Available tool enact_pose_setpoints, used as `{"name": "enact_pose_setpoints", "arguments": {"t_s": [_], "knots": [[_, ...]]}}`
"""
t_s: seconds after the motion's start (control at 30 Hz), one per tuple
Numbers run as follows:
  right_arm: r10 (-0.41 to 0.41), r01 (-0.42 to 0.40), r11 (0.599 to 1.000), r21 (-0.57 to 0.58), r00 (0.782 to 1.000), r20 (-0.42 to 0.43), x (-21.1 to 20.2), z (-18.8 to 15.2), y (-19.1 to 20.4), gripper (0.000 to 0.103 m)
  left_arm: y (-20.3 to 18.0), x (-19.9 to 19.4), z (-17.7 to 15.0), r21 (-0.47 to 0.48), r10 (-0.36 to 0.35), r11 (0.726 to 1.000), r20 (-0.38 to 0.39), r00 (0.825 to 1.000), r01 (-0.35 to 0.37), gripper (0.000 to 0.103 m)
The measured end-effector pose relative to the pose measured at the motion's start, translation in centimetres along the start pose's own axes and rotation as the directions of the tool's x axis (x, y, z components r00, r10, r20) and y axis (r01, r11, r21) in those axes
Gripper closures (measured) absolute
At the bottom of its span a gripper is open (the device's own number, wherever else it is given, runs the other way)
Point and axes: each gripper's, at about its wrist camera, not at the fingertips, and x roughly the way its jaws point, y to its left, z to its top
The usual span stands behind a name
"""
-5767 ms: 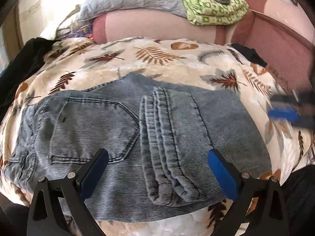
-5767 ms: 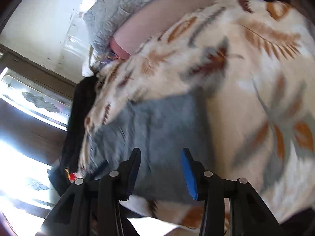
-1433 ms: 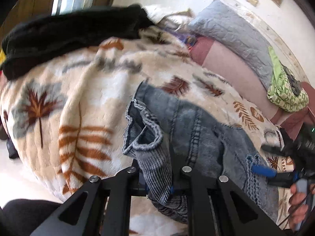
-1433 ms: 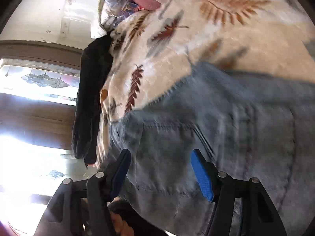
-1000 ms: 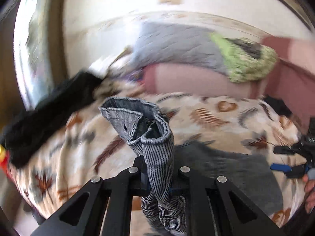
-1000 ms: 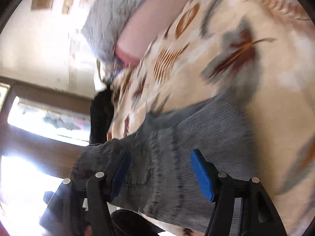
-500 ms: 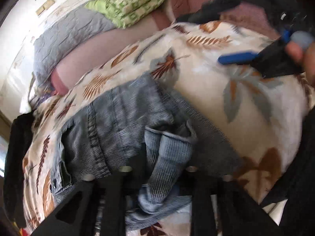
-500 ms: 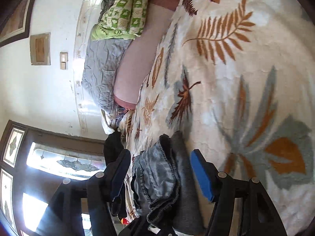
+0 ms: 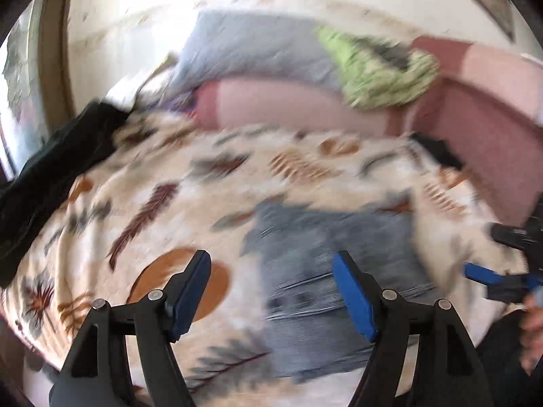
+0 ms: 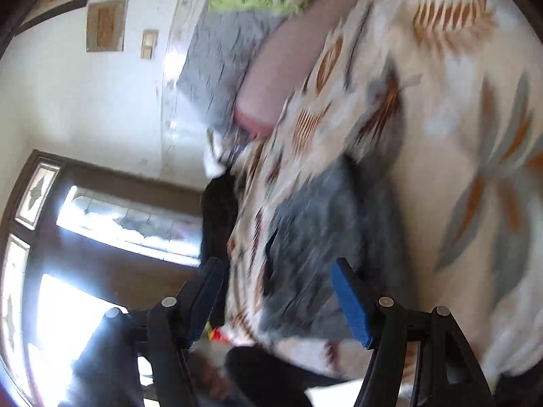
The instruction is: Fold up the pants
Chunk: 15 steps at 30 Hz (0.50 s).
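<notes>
I am holding my left gripper (image 9: 271,286) spread wide and empty above the folded pants (image 9: 334,261), which are lying on the leaf-print blanket (image 9: 169,183); my right gripper (image 10: 276,291) is likewise gaping, gripping nothing.

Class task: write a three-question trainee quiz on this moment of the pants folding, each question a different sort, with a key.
1. True or false: the left gripper is shut on the pants.
2. Multiple choice: the pants lie on A) a bare wooden floor, B) the leaf-print blanket, C) the green cloth.
3. Fill in: the right gripper is ____.

Key: 1 false, its jaws stand apart and empty; 2 B; 3 open.
</notes>
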Motion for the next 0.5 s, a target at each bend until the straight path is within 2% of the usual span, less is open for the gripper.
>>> {"name": "enact_pose_setpoints", "arguments": {"t_s": [0.07, 0.1, 0.13, 0.17, 0.2, 0.23, 0.27, 0.33, 0.37, 0.47, 0.5], "knots": [[-0.053, 0.054, 0.998, 0.039, 0.998, -0.037, 1.6, -1.1, -1.6, 0.033, 0.2, 2.4, -1.2, 0.019, 0.013, 1.000, -0.074, 0.997, -0.012, 0.028], [-0.141, 0.149, 0.985, 0.090, 0.987, -0.081, 3.0, -1.8, -3.9, 0.033, -0.1, 3.3, -2.2, 0.030, 0.009, 1.000, -0.112, 0.994, -0.006, 0.028], [-0.123, 0.134, 0.979, 0.152, 0.989, -0.078, 3.3, -2.2, -5.5, 0.046, -0.5, 4.5, -2.9, 0.035, -0.015, 0.999, -0.154, 0.988, 0.020, 0.028], [-0.104, 0.114, 0.973, 0.200, 0.993, -0.057, 2.8, -2.3, -6.1, 0.051, -1.2, 5.3, -3.7, 0.043, -0.038, 0.998, -0.192, 0.981, 0.047, 0.028], [-0.102, 0.112, 0.971, 0.209, 0.993, -0.054, 2.4, -2.2, -5.8, 0.050, -1.4, 5.4, -3.9, 0.048, -0.026, 0.998, -0.182, 0.983, 0.036, 0.028], [-0.134, 0.139, 0.973, 0.182, 0.990, -0.040, 1.8, -2.1, -4.7, 0.048, -1.5, 4.7, -4.1, 0.055, -0.024, 0.998, -0.145, 0.989, 0.032, 0.028], [-0.158, 0.160, 0.976, 0.150, 0.987, -0.020, 1.3, -2.0, -3.7, 0.040, -1.4, 3.9, -3.9, 0.049, -0.049, 0.997, -0.112, 0.993, 0.054, 0.028], [-0.133, 0.133, 0.986, 0.104, 0.991, -0.011, 0.9, -2.1, -1.4, 0.038, -0.8, 3.2, -3.3, 0.001, -0.101, 0.995, -0.077, 0.992, 0.102, 0.028], [-0.106, 0.108, 0.989, 0.106, 0.994, -0.020, 1.2, -2.3, -0.7, 0.038, -0.5, 3.3, -3.2, -0.018, -0.111, 0.994, -0.076, 0.991, 0.110, 0.028], [-0.094, 0.101, 0.985, 0.138, 0.994, -0.057, 3.1, -3.2, -0.4, 0.038, -0.3, 5.2, -4.0, -0.028, -0.114, 0.993, -0.137, 0.984, 0.111, 0.028], [-0.096, 0.106, 0.984, 0.145, 0.992, -0.078, 4.1, -3.5, -0.6, 0.038, -0.2, 5.4, -4.4, -0.030, -0.113, 0.993, -0.132, 0.985, 0.110, 0.028]]}}
